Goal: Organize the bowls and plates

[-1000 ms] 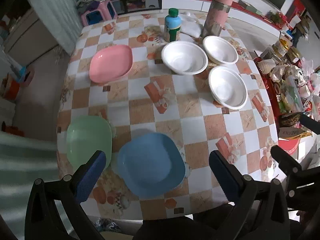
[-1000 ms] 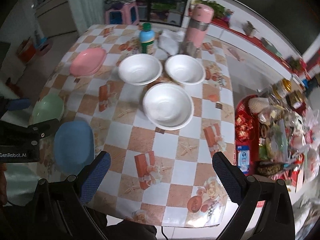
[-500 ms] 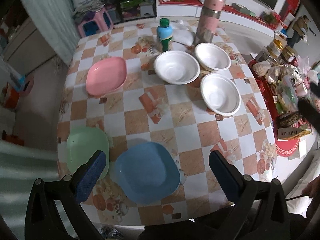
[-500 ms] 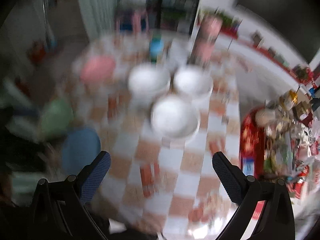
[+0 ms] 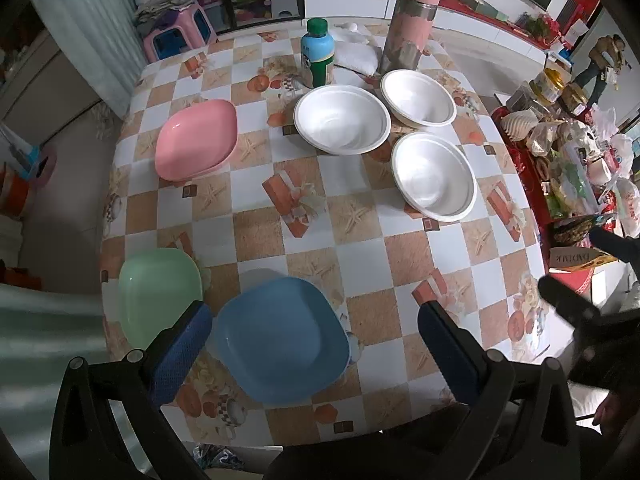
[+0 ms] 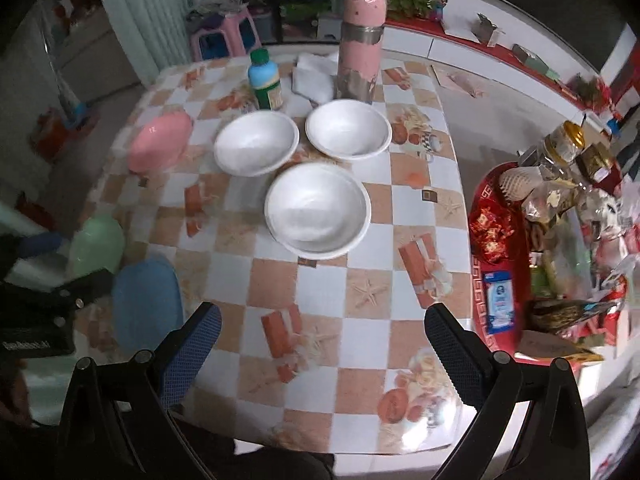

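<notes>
Both grippers, left gripper and right gripper, are being held wide open and empty above the table, likely for choosing: plates lying at 7 o'clock, bowls clustered at 1 o'clock.

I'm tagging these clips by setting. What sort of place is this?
Most likely a lived-in home dining area: a table under a patterned oilcloth, a pink thermos, a plastic stool, and a red tray of packaged snacks alongside.

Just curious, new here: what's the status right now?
Left gripper open, right gripper open, both empty. Three white bowls, three coloured plates unstacked. Bottle, flask behind.
</notes>
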Motion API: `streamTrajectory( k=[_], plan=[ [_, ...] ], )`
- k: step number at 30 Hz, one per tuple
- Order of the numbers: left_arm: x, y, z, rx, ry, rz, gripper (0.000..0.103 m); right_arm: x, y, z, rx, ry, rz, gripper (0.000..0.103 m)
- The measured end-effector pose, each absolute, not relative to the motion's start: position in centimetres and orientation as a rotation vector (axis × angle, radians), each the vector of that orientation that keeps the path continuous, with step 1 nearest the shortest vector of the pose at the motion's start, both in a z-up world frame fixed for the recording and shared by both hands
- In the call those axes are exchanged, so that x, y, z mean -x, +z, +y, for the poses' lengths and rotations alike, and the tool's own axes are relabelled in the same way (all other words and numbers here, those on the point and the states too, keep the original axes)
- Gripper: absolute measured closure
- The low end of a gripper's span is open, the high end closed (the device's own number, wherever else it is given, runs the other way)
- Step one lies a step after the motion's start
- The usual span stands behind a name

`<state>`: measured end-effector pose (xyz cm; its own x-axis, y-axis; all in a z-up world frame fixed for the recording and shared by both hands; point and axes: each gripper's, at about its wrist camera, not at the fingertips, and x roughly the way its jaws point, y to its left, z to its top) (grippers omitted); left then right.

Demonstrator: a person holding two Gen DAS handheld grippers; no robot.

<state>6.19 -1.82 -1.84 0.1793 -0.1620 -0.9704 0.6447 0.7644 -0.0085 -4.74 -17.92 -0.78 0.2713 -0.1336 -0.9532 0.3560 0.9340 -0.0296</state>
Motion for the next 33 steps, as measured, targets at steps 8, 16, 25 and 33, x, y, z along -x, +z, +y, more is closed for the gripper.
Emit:
streamTrajectory(
  k=[8, 16, 25, 33],
  plan=[
    [-5.5, -2.4, -1.7, -0.552, -0.557, 1.26, 0.0, 5.1, -2.0, -17.0, -0.235, -0.263, 1.317, 0.001],
    [-5.8, -2.7, -0.1, -0.466, -0.555, 1.319, 0.0, 5.2, -2.1, -16.4, -0.229, -0.255, 1.328, 0.001],
    [-5.2, -2.7, 1.0, -0.446, -0.54, 1.335, 0.0, 5.5, -2.5, -15.7, -0.24, -0.235, 1.331, 0.001],
    [-5.2, -2.7, 1.5, -0.435, -0.526, 1.339, 0.0, 5.5, -2.3, -15.6, -0.235, -0.219, 1.328, 0.001]
  ],
)
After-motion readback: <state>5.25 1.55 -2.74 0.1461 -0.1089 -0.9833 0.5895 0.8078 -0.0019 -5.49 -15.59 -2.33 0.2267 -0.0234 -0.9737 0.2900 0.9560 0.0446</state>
